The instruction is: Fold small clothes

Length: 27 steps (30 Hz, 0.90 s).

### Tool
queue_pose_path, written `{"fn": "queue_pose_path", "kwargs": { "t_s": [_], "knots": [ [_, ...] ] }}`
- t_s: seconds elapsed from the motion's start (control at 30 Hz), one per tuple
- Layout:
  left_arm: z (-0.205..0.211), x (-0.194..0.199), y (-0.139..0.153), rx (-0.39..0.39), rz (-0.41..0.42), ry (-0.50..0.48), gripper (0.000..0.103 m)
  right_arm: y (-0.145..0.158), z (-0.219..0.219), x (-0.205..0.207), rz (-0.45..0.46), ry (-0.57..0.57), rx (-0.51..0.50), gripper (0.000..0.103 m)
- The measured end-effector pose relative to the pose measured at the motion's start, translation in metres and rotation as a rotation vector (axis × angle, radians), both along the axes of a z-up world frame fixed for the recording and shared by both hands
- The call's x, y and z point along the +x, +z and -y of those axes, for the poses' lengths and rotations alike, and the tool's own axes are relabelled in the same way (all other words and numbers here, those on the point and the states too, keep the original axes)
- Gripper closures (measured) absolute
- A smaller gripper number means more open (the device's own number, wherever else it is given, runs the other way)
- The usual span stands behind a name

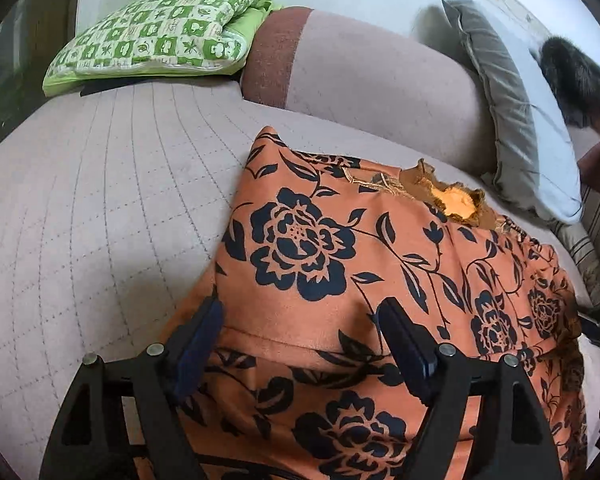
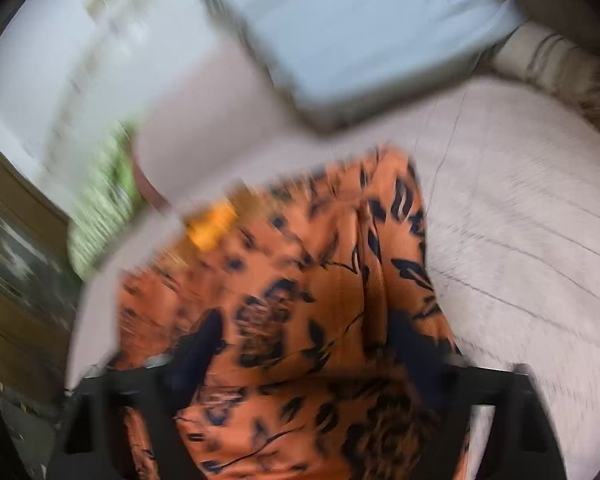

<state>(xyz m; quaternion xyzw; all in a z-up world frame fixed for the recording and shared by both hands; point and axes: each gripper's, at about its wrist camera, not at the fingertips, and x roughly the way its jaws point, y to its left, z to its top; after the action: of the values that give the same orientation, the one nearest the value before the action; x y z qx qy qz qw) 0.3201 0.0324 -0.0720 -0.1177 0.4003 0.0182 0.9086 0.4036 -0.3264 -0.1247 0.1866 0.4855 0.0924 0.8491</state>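
An orange garment with black flowers (image 1: pixel 340 264) lies spread on the pale quilted bed (image 1: pixel 80 208). Its neck opening with an orange lining (image 1: pixel 456 200) points to the far side. My left gripper (image 1: pixel 304 312) is open, its two black fingers wide apart above the garment's near left part, holding nothing. The right wrist view is blurred by motion. There the same garment (image 2: pixel 308 280) fills the middle, and my right gripper (image 2: pixel 304 328) is open, its fingers spread over the cloth. Whether either gripper touches the cloth I cannot tell.
A green and white checked pillow (image 1: pixel 152 36) lies at the far left. A rolled pink and brown blanket (image 1: pixel 360 72) lies behind the garment. A grey and pale blue pillow (image 1: pixel 520 120) lies at the right, also in the right wrist view (image 2: pixel 360 28). A dark furry thing (image 1: pixel 572 76) sits far right.
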Motion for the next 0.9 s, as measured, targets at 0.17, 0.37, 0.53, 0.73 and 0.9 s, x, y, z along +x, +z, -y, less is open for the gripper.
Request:
{"fn": "queue_pose_path", "kwargs": {
  "t_s": [0.17,0.37,0.53,0.73,0.9],
  "knots": [
    [-0.004,-0.002,0.003,-0.023,-0.007,0.003,0.022,0.042,-0.020,-0.009,0.139,0.011,-0.184,0.098],
    [-0.012,-0.002,-0.011,0.019,-0.015,0.003,0.022,0.000,-0.005,0.000,0.016,-0.020,-0.259,0.091],
    [-0.012,-0.014,0.010,0.050,0.076,0.052,0.022,0.047,0.010,-0.026,0.183,-0.122,-0.227,0.035],
    [0.003,0.001,-0.007,0.163,-0.017,0.000,0.022,0.066,-0.005,0.004,0.233,0.070,0.092,0.033],
    [-0.003,0.005,-0.009,0.119,-0.035,0.012,0.022,-0.002,0.041,0.030,0.065,-0.121,0.158,0.048]
  ]
}}
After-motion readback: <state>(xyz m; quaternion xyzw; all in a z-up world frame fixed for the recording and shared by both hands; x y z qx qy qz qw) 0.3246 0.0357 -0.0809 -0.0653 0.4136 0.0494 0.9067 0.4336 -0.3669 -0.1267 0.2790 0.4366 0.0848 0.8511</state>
